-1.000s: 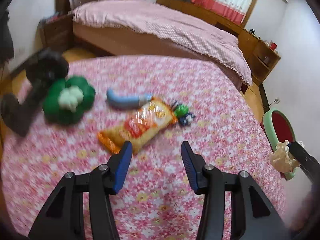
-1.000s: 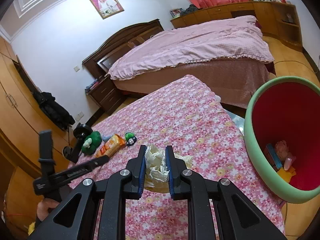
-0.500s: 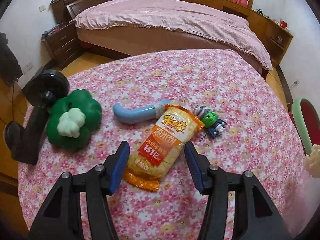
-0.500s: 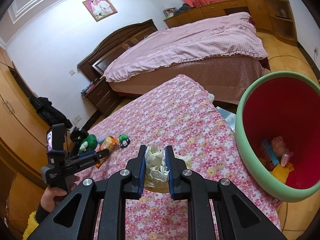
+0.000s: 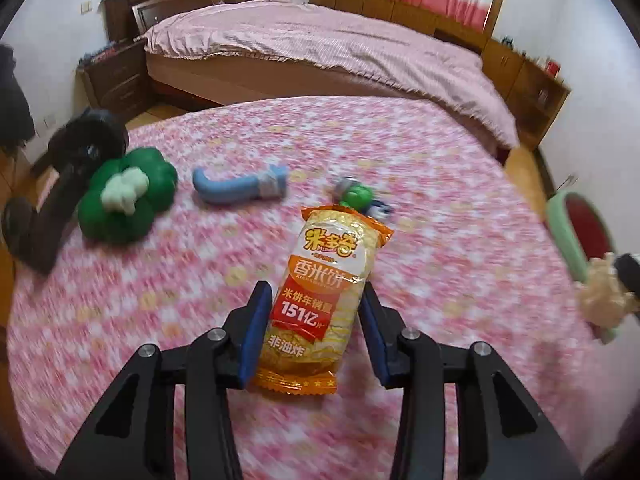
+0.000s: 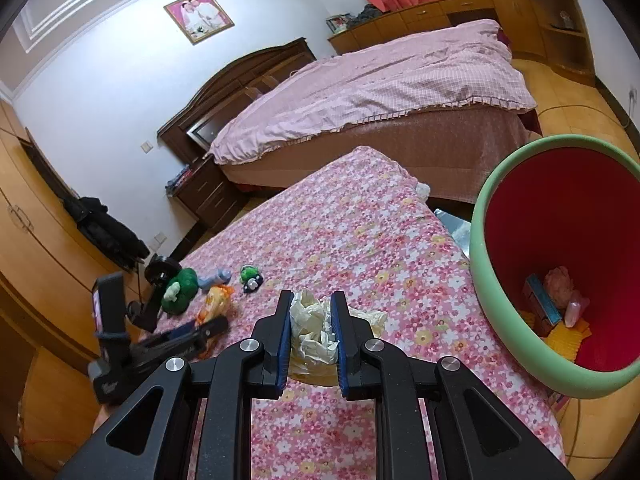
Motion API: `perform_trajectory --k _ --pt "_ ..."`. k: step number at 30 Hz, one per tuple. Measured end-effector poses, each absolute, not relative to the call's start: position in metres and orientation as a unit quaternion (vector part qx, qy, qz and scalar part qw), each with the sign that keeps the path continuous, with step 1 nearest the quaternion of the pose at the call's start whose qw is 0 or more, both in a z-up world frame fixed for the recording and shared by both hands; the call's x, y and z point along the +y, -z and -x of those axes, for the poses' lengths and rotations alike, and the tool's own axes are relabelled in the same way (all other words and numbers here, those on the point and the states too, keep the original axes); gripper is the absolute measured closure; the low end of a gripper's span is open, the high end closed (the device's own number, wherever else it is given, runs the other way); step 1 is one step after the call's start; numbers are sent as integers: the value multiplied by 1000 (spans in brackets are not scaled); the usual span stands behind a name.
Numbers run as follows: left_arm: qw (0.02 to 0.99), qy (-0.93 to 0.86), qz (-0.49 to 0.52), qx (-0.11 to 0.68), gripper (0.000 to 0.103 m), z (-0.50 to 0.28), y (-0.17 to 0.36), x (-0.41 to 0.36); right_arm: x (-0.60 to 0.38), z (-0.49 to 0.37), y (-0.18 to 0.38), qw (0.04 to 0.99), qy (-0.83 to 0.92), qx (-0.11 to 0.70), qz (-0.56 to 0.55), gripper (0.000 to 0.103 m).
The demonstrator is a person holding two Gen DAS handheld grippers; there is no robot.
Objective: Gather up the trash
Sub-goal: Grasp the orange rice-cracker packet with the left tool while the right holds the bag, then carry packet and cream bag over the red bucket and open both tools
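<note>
An orange rice-cracker snack bag [image 5: 326, 300] lies on the pink floral table cover [image 5: 440, 208]. My left gripper [image 5: 314, 312] is open with its blue pads on either side of the bag's lower half, not squeezing it. My right gripper [image 6: 310, 320] is shut on a crumpled white tissue [image 6: 310, 332] and holds it above the table near the right edge. A green bin with a red inside [image 6: 486, 280] stands to the right of the table with some trash at its bottom. The tissue also shows in the left wrist view [image 5: 602, 294].
A green plush toy [image 5: 126, 196], a blue tube-shaped toy [image 5: 240, 186], a small green figure [image 5: 358, 198] and a black dumbbell [image 5: 68, 184] lie on the table's far left. A pink bed [image 6: 380, 80] stands behind. The left gripper shows in the right wrist view [image 6: 208, 330].
My left gripper has moved forward so the snack bag now lies between its open pads. My right gripper still holds the tissue and has drifted a little nearer the bin.
</note>
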State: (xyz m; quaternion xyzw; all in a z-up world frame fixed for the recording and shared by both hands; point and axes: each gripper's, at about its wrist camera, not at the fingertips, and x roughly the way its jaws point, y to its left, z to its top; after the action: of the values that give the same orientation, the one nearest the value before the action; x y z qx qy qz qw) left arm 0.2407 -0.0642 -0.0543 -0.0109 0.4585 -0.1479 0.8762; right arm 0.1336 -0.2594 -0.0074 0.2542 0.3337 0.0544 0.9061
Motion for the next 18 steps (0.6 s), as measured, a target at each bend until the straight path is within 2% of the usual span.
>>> perform_trajectory --k 8,18 --pt "882 186 39 432 59 -197 24 -85 -277 -107 -4 912 -40 309 -266 84" --pt "874 268 42 403 59 -162 -9 -148 -331 -64 -14 915 19 266 -303 85"
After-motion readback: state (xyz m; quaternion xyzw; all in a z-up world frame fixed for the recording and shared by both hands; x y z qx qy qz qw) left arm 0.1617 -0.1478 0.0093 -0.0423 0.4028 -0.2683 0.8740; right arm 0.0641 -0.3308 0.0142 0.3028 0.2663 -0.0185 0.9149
